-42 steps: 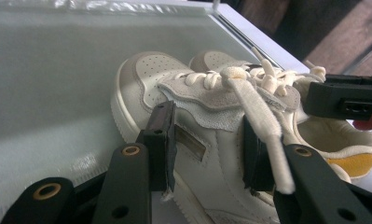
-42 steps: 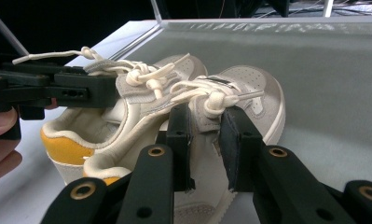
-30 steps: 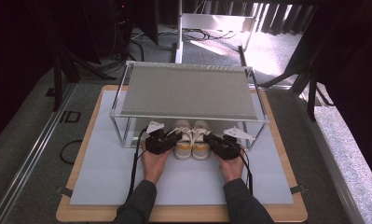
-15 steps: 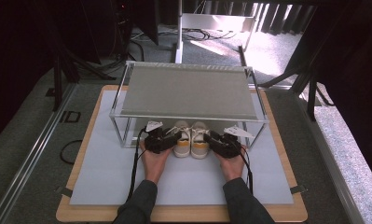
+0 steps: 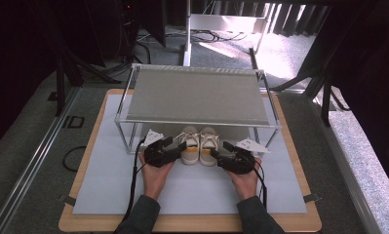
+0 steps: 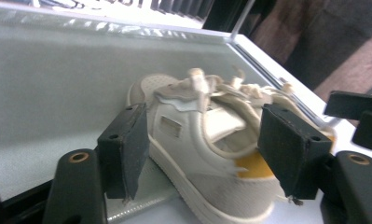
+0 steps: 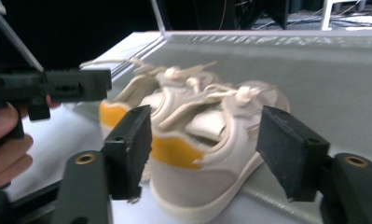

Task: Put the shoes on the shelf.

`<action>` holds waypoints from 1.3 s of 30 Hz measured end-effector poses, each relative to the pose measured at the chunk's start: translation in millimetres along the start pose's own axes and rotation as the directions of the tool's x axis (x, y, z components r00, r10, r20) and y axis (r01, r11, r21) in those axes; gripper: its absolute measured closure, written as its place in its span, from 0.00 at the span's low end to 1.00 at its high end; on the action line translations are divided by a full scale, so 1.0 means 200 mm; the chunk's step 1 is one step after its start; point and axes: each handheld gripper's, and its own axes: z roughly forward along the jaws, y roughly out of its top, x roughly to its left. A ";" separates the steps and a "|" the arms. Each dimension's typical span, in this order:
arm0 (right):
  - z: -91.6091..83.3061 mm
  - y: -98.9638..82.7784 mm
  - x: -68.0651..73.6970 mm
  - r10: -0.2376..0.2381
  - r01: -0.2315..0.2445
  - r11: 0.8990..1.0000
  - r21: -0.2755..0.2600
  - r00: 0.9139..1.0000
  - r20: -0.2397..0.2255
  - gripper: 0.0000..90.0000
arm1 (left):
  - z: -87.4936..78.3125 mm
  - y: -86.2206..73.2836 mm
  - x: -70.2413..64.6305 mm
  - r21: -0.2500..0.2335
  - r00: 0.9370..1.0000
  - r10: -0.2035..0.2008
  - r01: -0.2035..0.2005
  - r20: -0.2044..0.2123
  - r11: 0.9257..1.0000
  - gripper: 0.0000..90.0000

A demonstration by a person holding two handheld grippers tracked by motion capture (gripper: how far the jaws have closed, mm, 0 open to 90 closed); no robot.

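Shoes (image 5: 200,145) stand side by side under rack (image 5: 197,97).

A metal-framed rack (image 5: 267,127) with a grey mesh shelf (image 5: 197,100) is standing on a pale mat (image 5: 104,170) that is covering a wooden board (image 5: 192,225), while daylight is falling across the grey carpet (image 5: 362,146) beyond, where cables (image 5: 221,35) are trailing around a white stand (image 5: 186,34).

Bright daylight glare at back right, dark surroundings, soft motion blur in both gripper views.
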 end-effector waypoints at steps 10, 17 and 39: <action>0.01 -0.03 0.07 -0.070 0.068 0.997 0.036 0.997 0.041 0.25 | -0.02 -0.04 -0.08 0.025 0.996 0.080 -0.081 0.043 0.996 0.27; 0.03 -0.07 0.10 -0.135 0.128 0.989 0.075 0.986 0.100 0.24 | 0.03 -0.07 -0.10 0.082 0.993 0.118 -0.120 0.019 0.989 0.20; 0.11 -0.11 0.07 -0.106 0.100 0.989 0.106 0.992 0.062 0.38 | 0.15 -0.09 -0.10 0.189 0.993 0.117 -0.118 0.015 0.975 0.28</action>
